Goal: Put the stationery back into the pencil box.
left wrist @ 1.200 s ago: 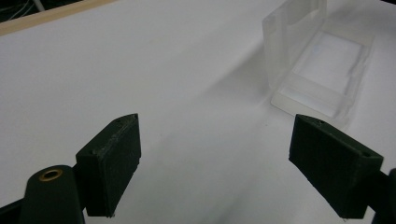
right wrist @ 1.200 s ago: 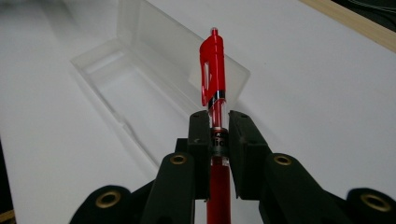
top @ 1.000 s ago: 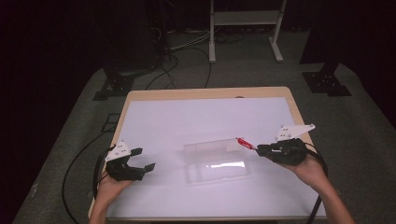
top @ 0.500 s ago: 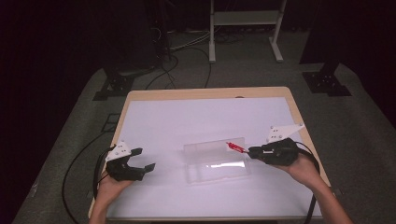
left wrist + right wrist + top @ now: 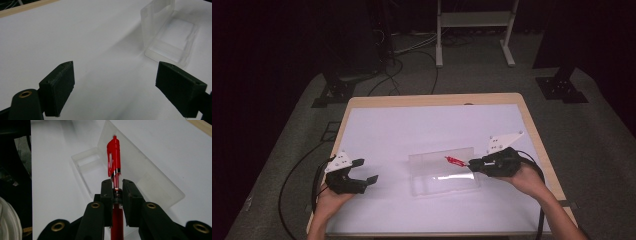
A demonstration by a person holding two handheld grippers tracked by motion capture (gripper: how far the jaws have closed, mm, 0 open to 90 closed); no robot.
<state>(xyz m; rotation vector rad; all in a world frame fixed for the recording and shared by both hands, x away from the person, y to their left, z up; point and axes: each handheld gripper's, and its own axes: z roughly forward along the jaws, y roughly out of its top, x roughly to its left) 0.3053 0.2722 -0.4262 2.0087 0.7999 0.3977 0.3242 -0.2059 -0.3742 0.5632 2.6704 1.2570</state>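
Risk starts nearest, at the right tool (image 5: pixel 117 191), clamped on a red pen (image 5: pixel 113 157) poised over the clear plastic case (image 5: pixel 443 175): it could tip the unheld case. At nine o'clock, the left tool (image 5: pixel 364 171) idles, jaws apart.

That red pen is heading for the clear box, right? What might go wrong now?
1. The right gripper pinches the red pen around mid-barrel, with a long end sticking out; that end might catch the box's raised lid and tip in crooked.
2. The clear box looks light, and nothing holds it: the left gripper sits open, well away. A nudge from the pen might slide it across the white table.
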